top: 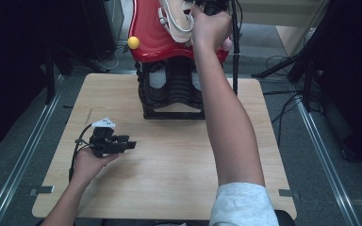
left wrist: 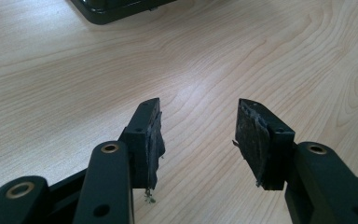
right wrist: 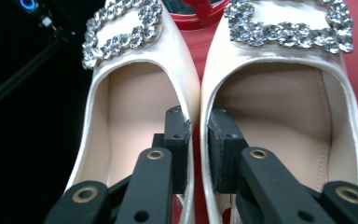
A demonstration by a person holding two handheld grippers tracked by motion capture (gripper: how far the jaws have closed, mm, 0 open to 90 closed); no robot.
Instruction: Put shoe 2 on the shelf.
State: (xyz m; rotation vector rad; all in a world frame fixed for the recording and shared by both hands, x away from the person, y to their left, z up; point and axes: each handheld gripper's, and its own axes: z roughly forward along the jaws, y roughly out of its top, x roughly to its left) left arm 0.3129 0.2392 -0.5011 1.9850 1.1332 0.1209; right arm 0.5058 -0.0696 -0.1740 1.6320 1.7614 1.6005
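Right gripper (right wrist: 198, 140) is up at the red stand (top: 151, 42) at the far edge of the desk (top: 179, 160), right arm stretched out over the desk. Its jaws sit inside a pair of cream shoes (right wrist: 279, 107), one jaw in each shoe, with the two touching inner walls between them. Jaws are close together, a narrow gap; can't tell whether the pads actually press on the shoe walls or stand just off them. Both shoes carry rhinestone buckles (right wrist: 121, 28) on the toe and lie side by side on the red stand, toes pointing away from the right gripper. In the high view the shoes (top: 176, 21) lie on top of the stand, next to the right hand (top: 209, 28).

Left gripper (left wrist: 198, 140) is low over the bare desk on the near left side, held in the left hand (top: 92, 162). Jaws wide apart, nothing between them, wood grain visible through the gap. A black rack (top: 172, 92) stands under the red stand.
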